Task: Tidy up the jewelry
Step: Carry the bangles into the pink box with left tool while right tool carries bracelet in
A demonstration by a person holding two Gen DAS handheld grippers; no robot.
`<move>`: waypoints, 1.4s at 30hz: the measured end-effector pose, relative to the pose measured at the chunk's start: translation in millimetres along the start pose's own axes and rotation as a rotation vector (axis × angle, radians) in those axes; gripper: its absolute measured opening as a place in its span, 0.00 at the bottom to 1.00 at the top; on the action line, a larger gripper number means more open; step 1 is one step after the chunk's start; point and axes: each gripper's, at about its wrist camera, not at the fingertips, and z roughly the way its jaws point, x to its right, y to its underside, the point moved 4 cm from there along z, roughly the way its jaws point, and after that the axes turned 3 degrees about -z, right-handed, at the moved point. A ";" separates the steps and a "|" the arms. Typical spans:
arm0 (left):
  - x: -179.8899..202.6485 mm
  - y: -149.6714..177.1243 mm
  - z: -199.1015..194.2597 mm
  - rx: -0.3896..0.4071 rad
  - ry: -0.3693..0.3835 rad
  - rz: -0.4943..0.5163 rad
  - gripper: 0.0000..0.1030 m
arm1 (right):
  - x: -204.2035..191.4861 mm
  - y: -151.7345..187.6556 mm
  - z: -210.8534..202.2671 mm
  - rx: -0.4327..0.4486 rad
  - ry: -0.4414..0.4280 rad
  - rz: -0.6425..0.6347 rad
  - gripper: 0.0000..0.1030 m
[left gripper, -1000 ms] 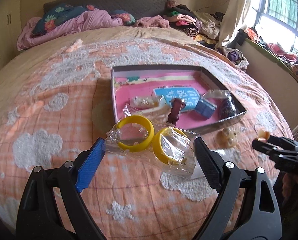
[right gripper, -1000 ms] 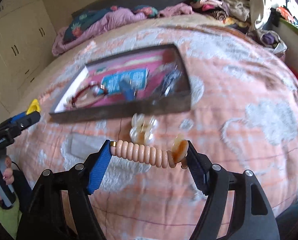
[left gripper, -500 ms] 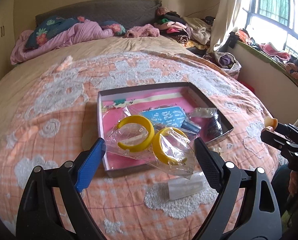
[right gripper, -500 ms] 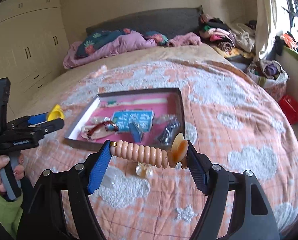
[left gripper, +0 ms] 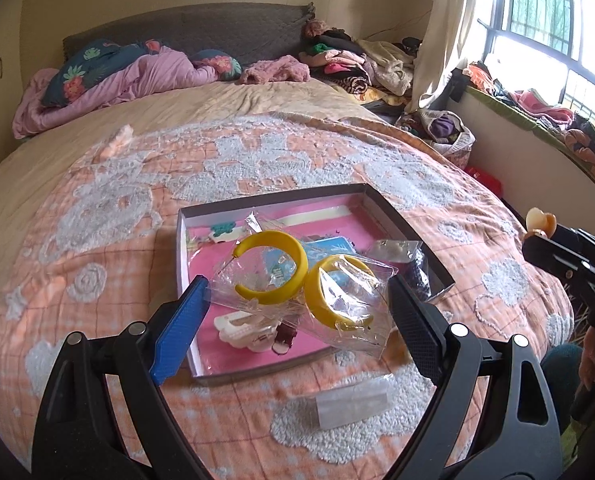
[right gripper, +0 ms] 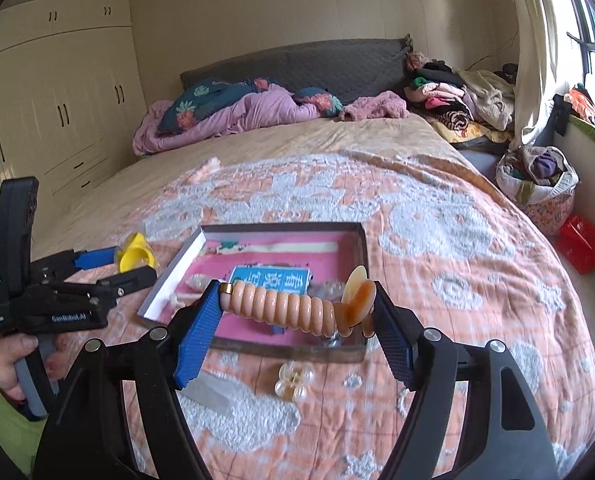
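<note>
**Both tongs loaded above the jewelry box**

My left tongs [left gripper: 297, 312] pinch a clear packet of yellow hoop earrings [left gripper: 297, 280], held in the air over the near part of the open pink-lined box [left gripper: 401, 220] on the bed [left gripper: 97, 240]. My right tongs [right gripper: 297, 320] clamp a peach beaded bracelet [right gripper: 281, 310] end to end, above the box's near edge. A clear bead cluster [right gripper: 295, 380] lies on the blanket just beside the box.

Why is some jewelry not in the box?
Two pieces lie on the orange blanket outside the grey pink-lined box: a clear bead cluster and a flat clear packet, both just before its front edge.
</note>
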 end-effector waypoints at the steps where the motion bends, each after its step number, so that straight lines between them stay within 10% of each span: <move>1: 1.1 -0.9 1.5 -0.001 0.000 0.000 0.79 | 0.4 -2.8 1.3 0.000 0.004 -0.005 0.69; 42: -23.5 0.7 88.7 -0.118 -0.039 -0.013 0.80 | 16.1 15.3 131.0 -0.195 0.057 -0.044 0.69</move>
